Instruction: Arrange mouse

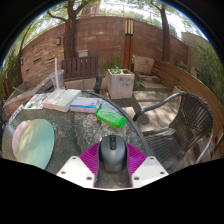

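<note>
A dark grey computer mouse (112, 150) sits between my two fingers, its scroll wheel pointing away from me. The magenta pads (91, 157) press against its left and right sides. My gripper (112, 156) is shut on the mouse and holds it just over the near part of the glass table (75, 122). A round, shiny mat (32, 143) lies on the table to the left of the fingers.
A green object (111, 118) lies just beyond the mouse. Books (62, 99) and a blue-white box (86, 102) lie further left. A white planter box (121, 83) stands at the far side. A metal chair (186, 115) stands to the right.
</note>
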